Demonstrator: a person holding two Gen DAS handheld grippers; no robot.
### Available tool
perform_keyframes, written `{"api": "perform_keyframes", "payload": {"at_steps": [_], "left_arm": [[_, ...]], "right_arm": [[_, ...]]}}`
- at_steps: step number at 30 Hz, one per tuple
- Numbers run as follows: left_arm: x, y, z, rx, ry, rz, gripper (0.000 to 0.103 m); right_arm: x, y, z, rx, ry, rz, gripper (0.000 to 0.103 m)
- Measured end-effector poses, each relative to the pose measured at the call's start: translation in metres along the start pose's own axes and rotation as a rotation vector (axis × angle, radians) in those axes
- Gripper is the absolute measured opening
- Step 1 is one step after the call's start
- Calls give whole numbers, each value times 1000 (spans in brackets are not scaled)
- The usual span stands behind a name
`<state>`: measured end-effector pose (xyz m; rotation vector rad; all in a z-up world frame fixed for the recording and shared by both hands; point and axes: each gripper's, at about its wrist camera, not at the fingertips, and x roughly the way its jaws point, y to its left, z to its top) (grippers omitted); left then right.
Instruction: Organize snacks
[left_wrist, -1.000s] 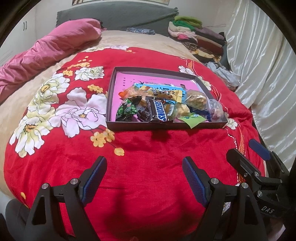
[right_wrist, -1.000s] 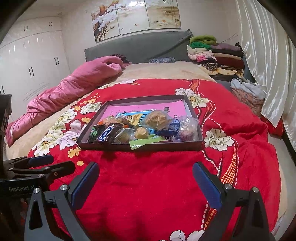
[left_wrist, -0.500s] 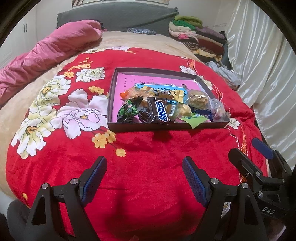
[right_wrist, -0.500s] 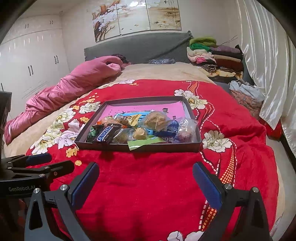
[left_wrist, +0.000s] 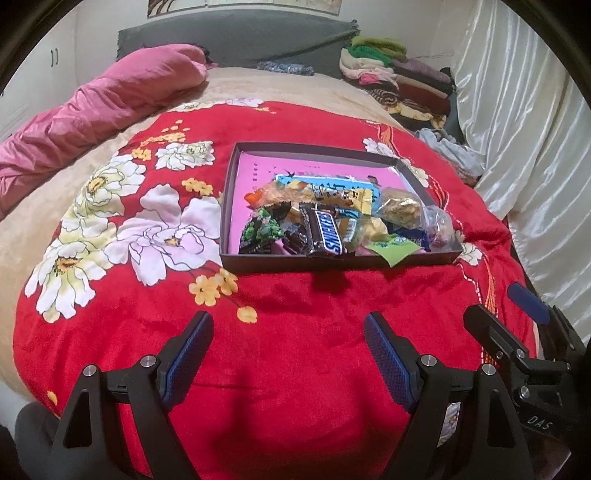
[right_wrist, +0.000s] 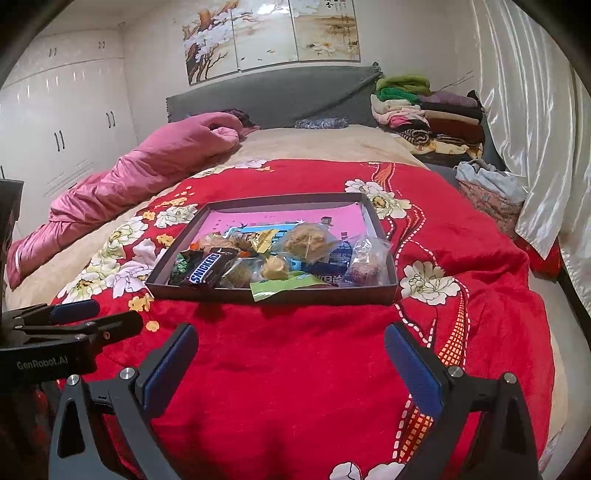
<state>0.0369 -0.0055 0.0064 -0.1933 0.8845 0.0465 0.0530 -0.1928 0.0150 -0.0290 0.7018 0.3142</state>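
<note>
You had the snacks heaped in a shallow dark tray (left_wrist: 334, 260) with a pink floor, flat on the bed. A Snickers bar (left_wrist: 327, 230) lay near its front wall, a green wrapper (right_wrist: 284, 286) drooped over the front edge, and a clear bag (right_wrist: 367, 258) sat at the right.
</note>
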Motion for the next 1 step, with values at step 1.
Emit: {"api": "perform_keyframes", "payload": {"at_steps": [1], "left_arm": [[0,1,1,0,-9,0,84]], "right_arm": [[1,-1,0,2,1,-1,102]]}}
